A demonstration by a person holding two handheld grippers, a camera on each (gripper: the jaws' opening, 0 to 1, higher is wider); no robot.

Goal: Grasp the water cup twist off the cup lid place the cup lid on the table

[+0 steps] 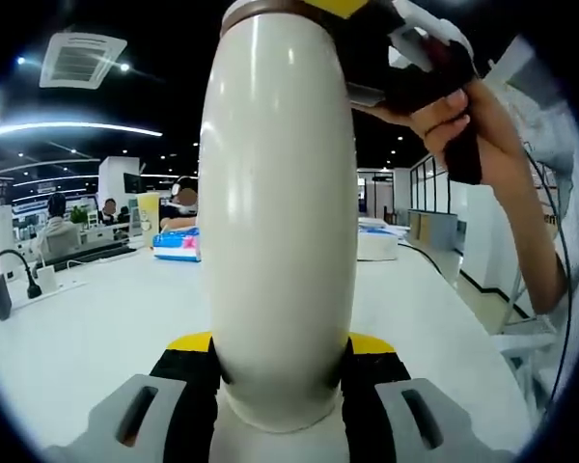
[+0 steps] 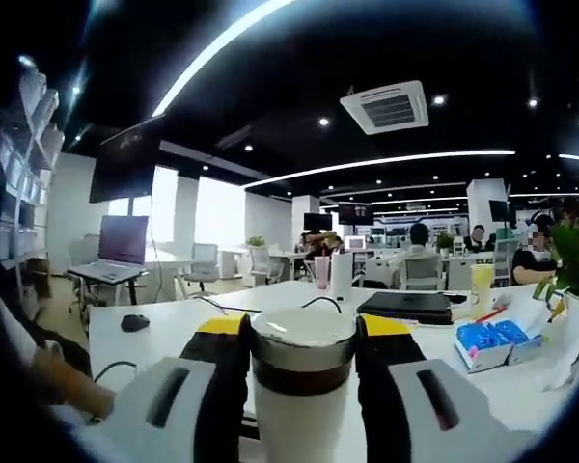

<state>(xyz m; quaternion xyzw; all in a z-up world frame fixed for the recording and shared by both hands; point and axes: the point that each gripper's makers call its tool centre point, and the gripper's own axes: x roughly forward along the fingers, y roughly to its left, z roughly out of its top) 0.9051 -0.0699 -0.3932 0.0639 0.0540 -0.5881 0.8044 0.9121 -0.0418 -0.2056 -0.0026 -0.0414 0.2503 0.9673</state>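
left gripper view: left gripper [image 1: 280, 371] jaws clamped on the cream cup [image 1: 278, 222] body, cup upright over white table [image 1: 96, 328] | right gripper view: right gripper [image 2: 302, 338] jaws pressed on the lid [image 2: 302, 349] at cup top | open office, ceiling lights

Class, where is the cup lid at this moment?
In the right gripper view, the cup lid sits on top of the cup, bottom centre, between the right hand-held gripper jaws.

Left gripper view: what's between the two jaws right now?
The cream water cup stands upright between the left gripper's jaws. At its top, the right gripper reaches in around the cup lid.
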